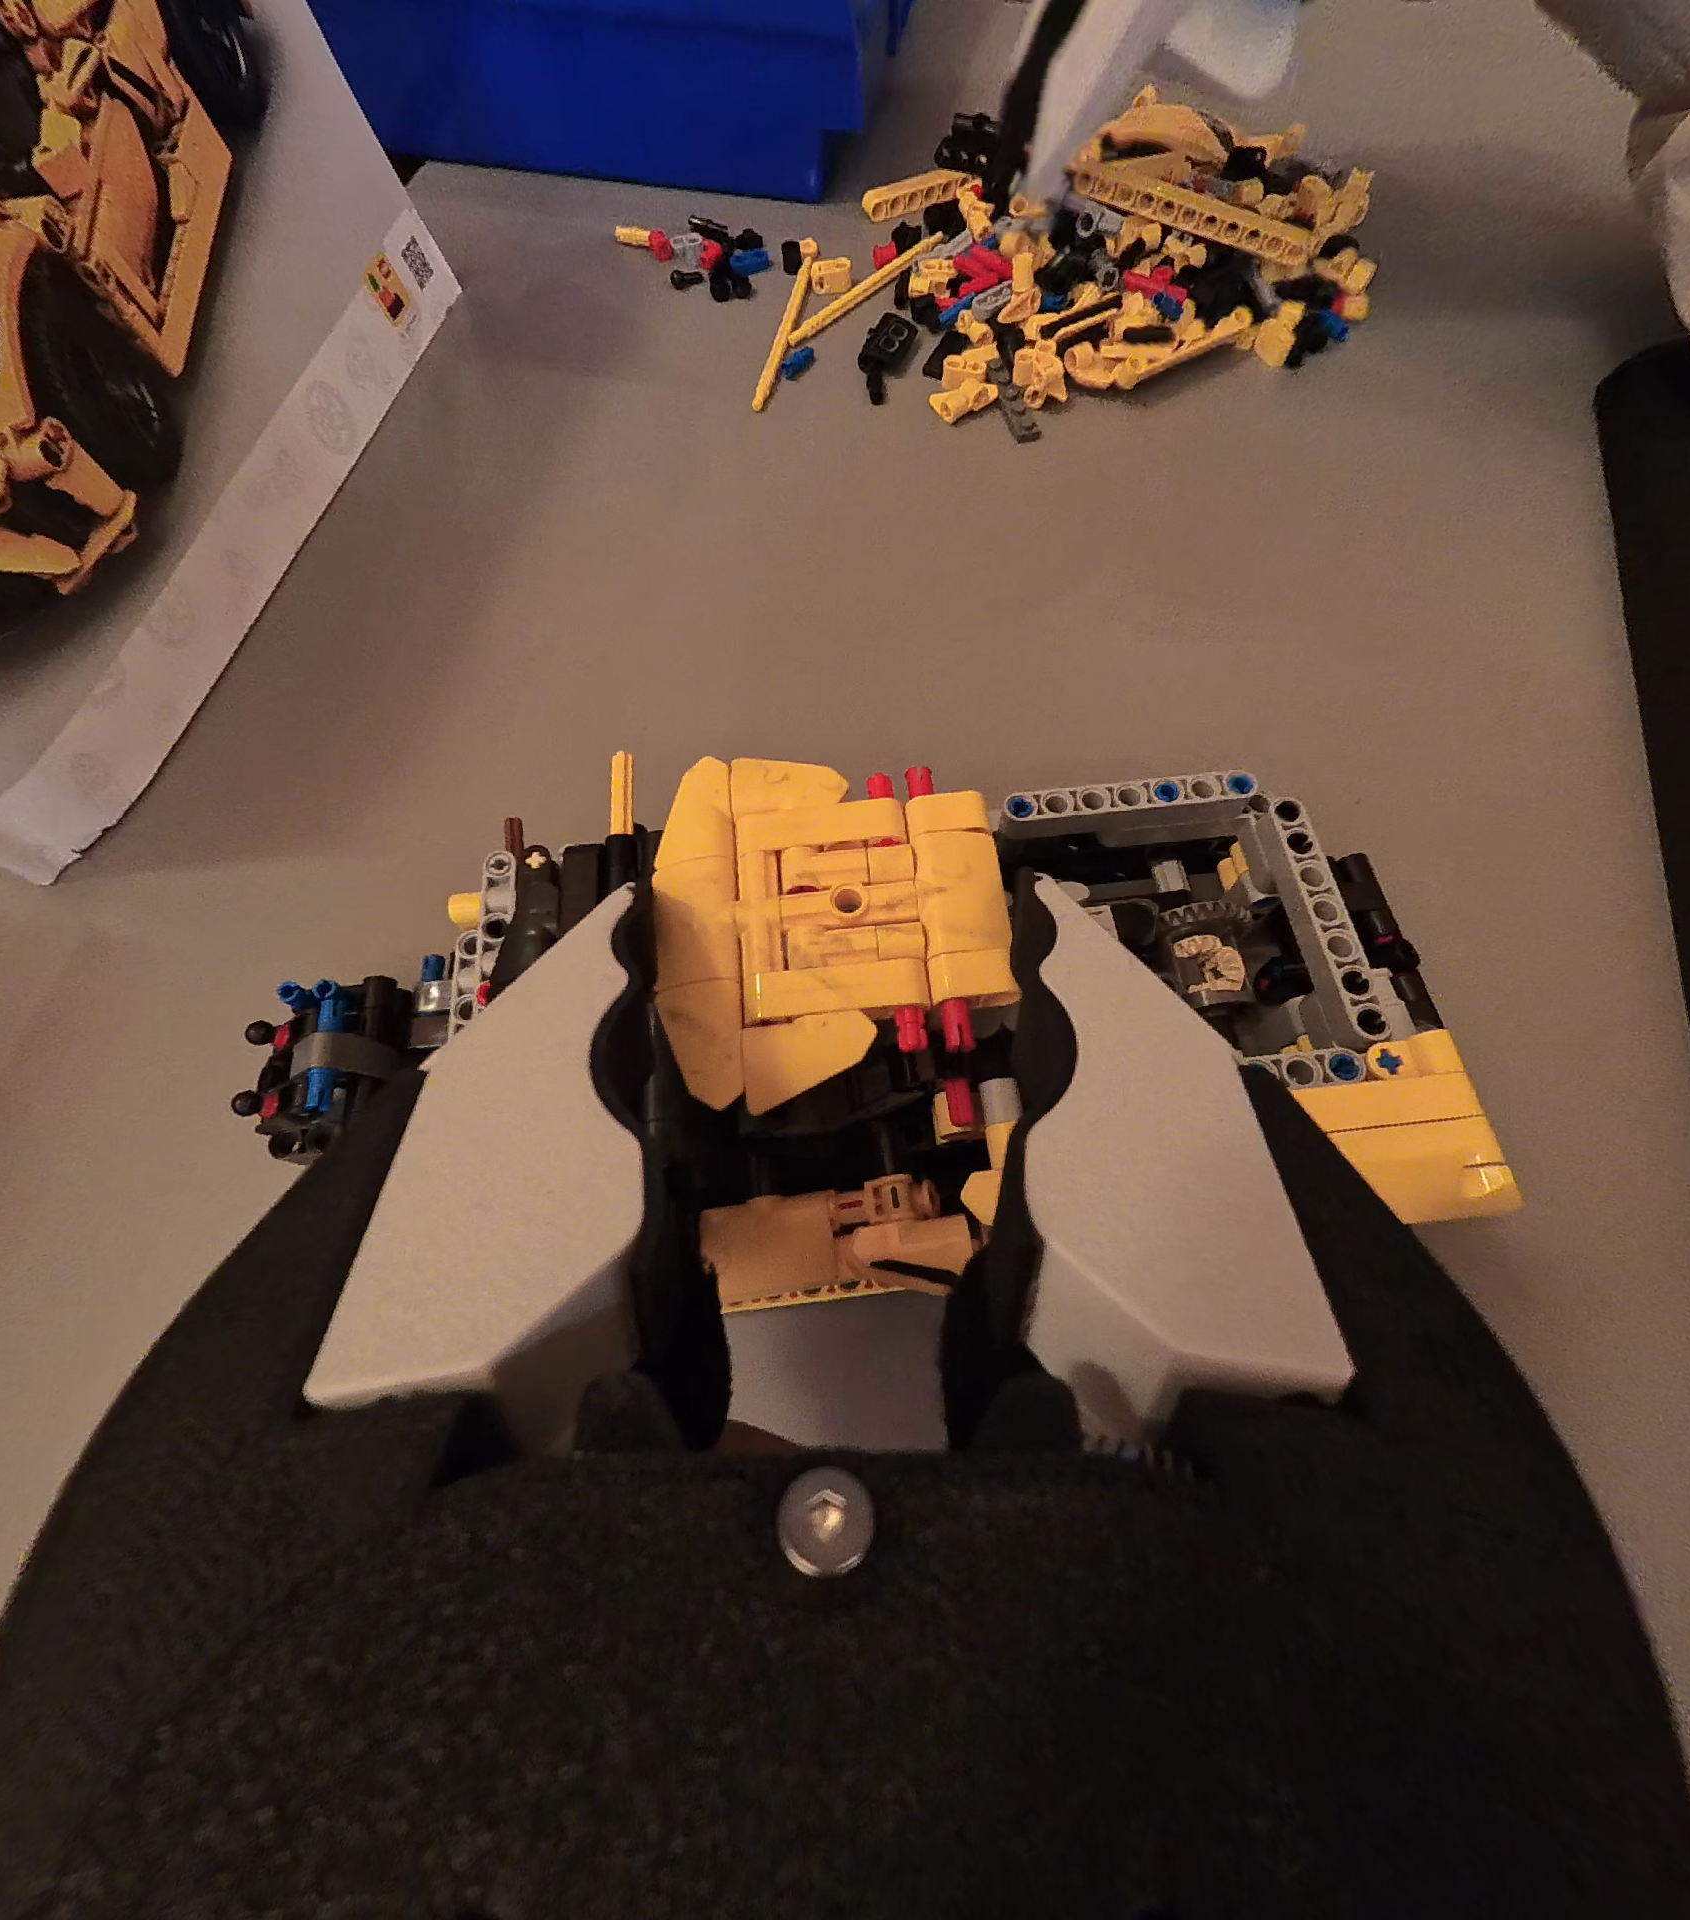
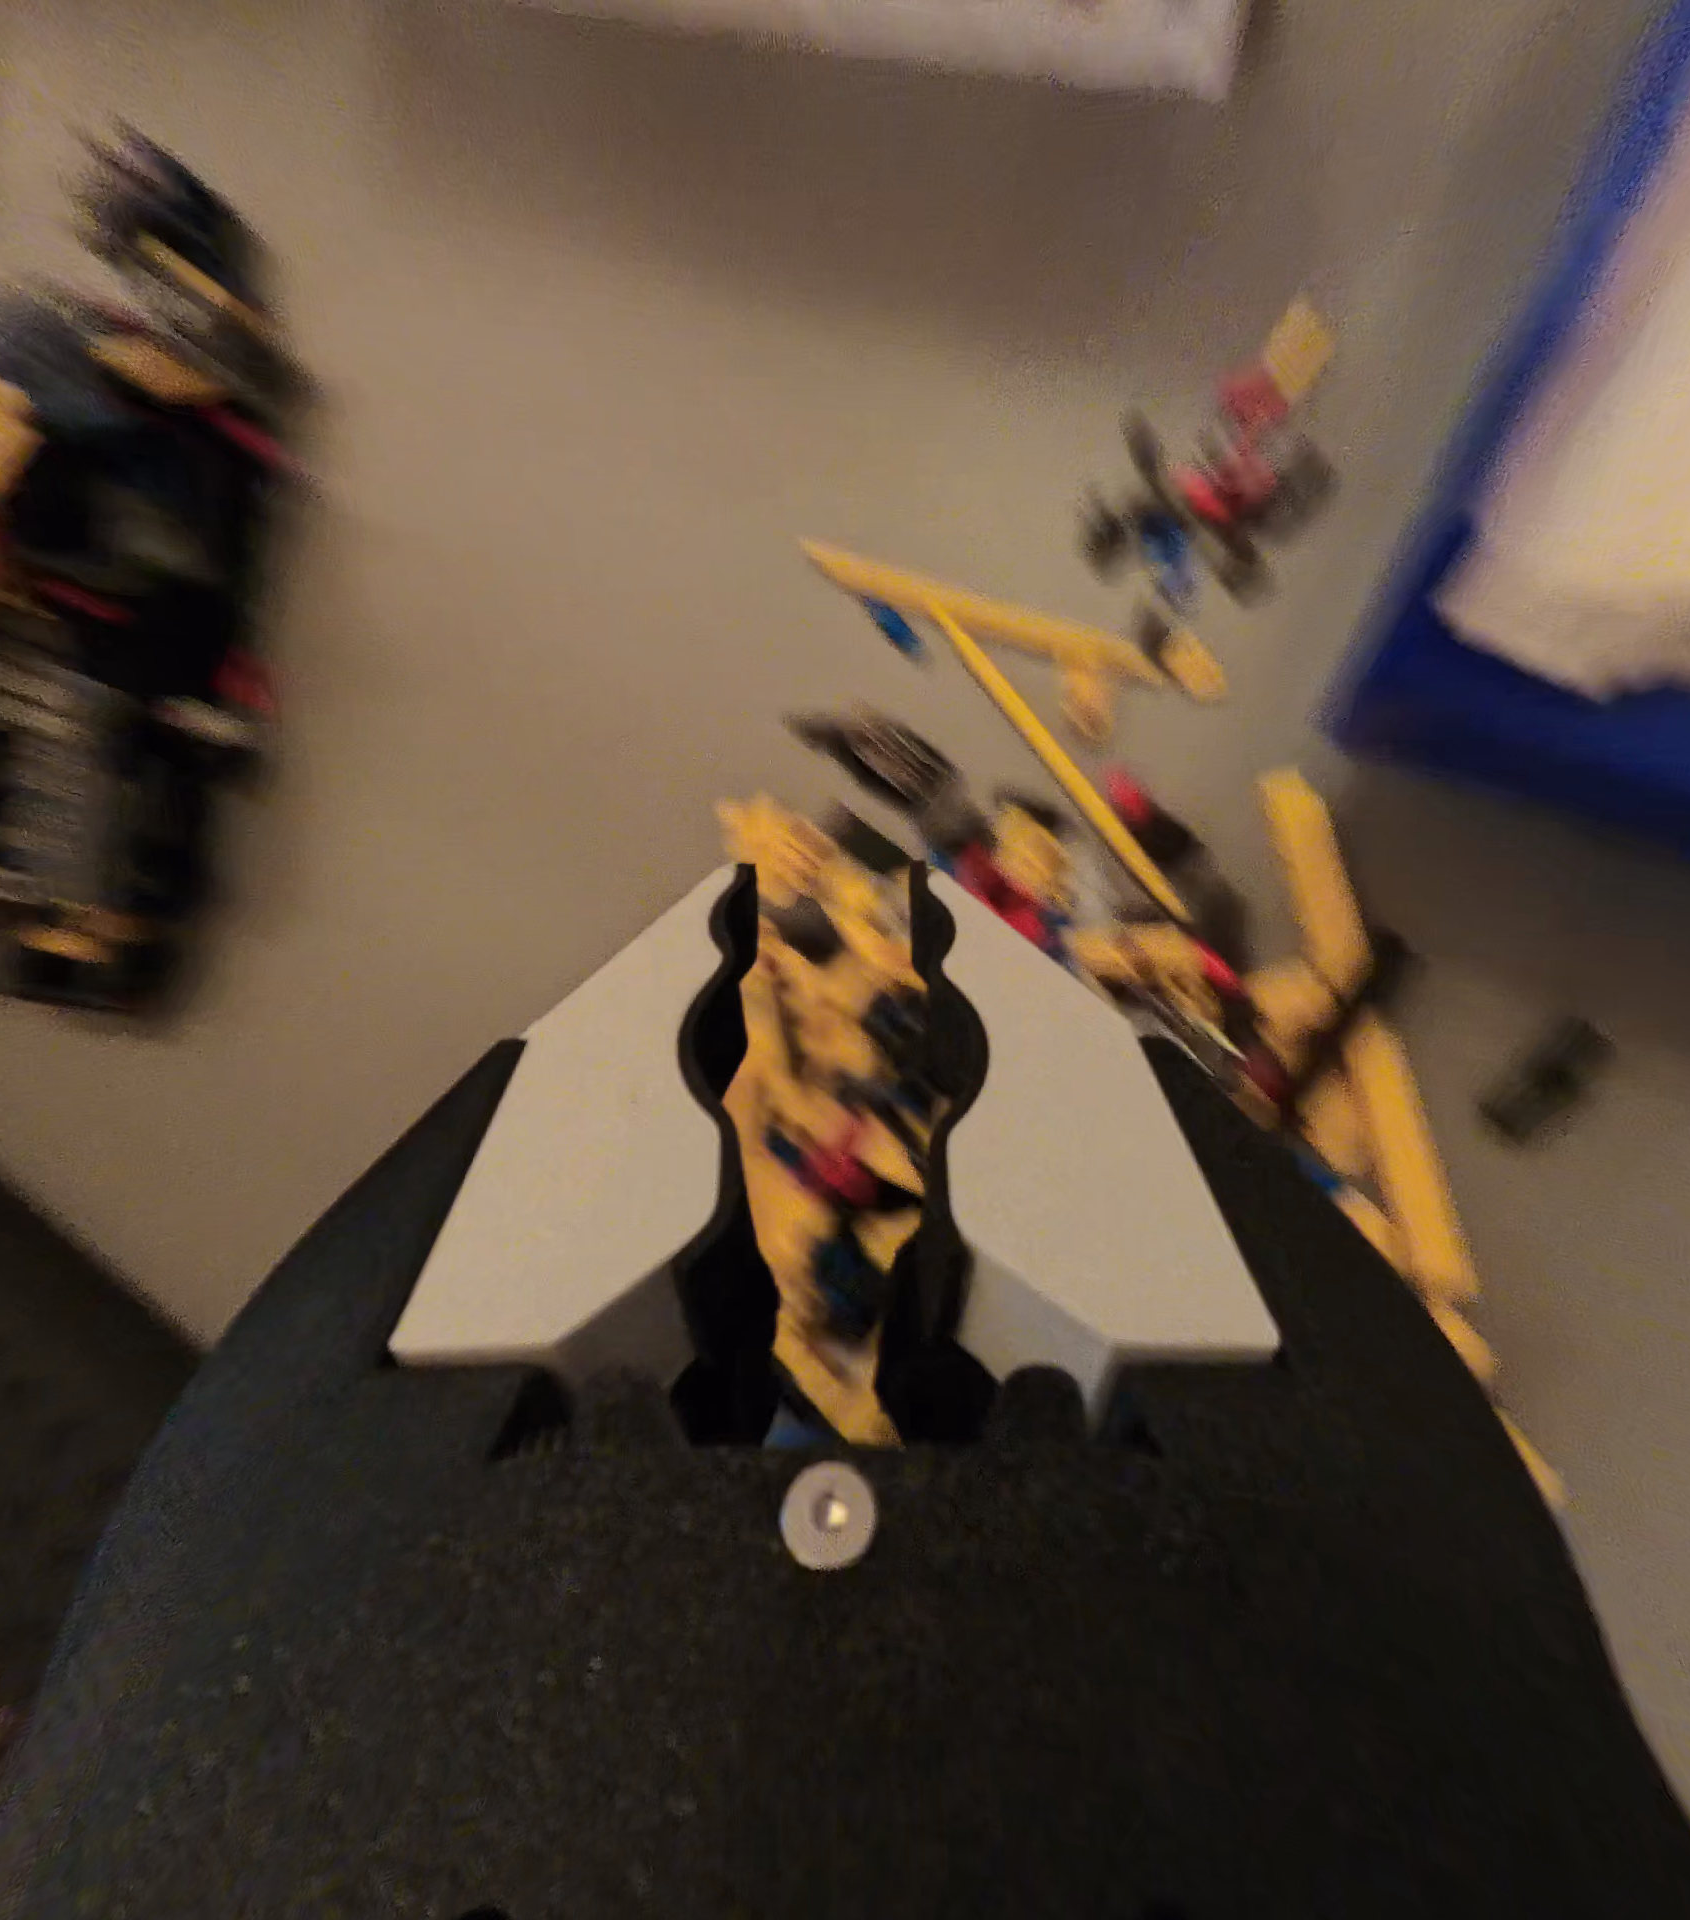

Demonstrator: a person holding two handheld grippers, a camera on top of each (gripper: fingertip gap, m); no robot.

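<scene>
Left gripper (image 1: 825,914): clamping the yellow block (image 1: 836,925) atop the brick vehicle model (image 1: 924,997), centre table
Right gripper (image 2: 830,883): hovering parted over the loose parts pile (image 2: 1080,914), 1 o'clock
Handling: light, rigid, knobbly; snap joints likely popping under squeeze, so gripping the flat yellow flanks is best

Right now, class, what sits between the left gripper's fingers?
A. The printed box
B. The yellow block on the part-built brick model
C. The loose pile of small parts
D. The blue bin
B: the left gripper straddles the yellow block atop the part-built brick model; its jaws flank the block's two sides.
</scene>
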